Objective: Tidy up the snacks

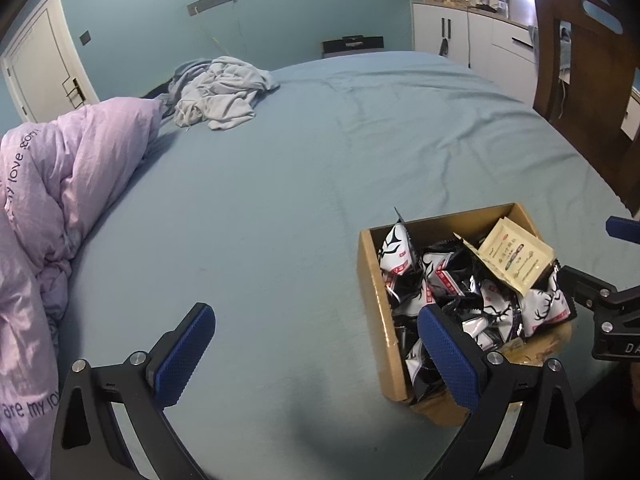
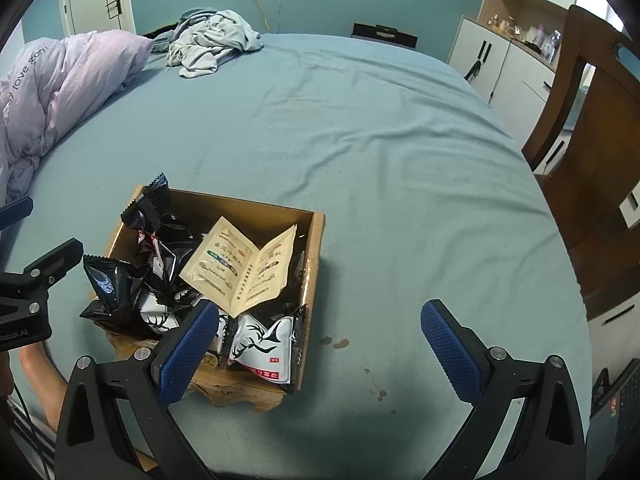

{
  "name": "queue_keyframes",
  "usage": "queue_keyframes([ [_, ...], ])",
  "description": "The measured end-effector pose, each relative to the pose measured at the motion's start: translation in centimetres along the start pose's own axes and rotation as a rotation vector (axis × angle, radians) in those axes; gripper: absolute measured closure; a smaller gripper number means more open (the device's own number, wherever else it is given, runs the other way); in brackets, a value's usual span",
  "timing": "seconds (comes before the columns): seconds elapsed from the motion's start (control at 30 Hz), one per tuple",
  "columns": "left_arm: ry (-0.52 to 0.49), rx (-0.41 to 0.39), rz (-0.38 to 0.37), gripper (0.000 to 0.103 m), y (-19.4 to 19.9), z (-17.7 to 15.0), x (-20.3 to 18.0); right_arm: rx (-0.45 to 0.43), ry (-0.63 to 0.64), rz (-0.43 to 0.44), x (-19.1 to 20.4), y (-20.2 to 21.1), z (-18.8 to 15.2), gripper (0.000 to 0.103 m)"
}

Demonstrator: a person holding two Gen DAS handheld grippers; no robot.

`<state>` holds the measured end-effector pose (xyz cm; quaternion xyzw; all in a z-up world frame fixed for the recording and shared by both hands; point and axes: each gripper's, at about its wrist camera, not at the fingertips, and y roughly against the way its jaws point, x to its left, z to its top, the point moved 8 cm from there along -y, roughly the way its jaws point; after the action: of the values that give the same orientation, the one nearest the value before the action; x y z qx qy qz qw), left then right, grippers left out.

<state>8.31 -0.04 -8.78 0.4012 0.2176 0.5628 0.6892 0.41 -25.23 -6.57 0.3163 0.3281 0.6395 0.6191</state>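
Observation:
An open cardboard box [image 1: 370, 292] [image 2: 314, 248] sits near the front edge of a bed with a blue sheet. It holds several black-and-white snack packets [image 1: 496, 312] [image 2: 260, 346] and a folded beige sachet [image 1: 516, 258] [image 2: 244, 266] lying on top. My left gripper [image 1: 316, 332] is open and empty; its right finger hangs over the box's near corner, its left finger over bare sheet. My right gripper [image 2: 320, 328] is open and empty too, its left finger over the box's near side, its right finger over the sheet.
A pink duvet [image 1: 52, 200] [image 2: 60, 76] is heaped at the left of the bed, and grey clothes [image 1: 220, 92] [image 2: 212, 40] lie at the far side. A wooden chair [image 1: 592, 92] [image 2: 592, 152] stands at the right. Small dark stains [image 2: 340, 344] mark the sheet beside the box.

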Motion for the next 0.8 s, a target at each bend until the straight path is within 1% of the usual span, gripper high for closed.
queue_keyframes([
  [0.33, -0.026, -0.018, 0.033, 0.0, 0.43, 0.09, -0.49, -0.009, -0.01, 0.001, -0.05, 0.21, -0.15, 0.001],
  [0.8, -0.012, -0.011, 0.039, 0.0, 0.2, 0.21, -0.15, -0.018, 0.012, -0.007, 0.21, 0.21, -0.06, 0.001],
])
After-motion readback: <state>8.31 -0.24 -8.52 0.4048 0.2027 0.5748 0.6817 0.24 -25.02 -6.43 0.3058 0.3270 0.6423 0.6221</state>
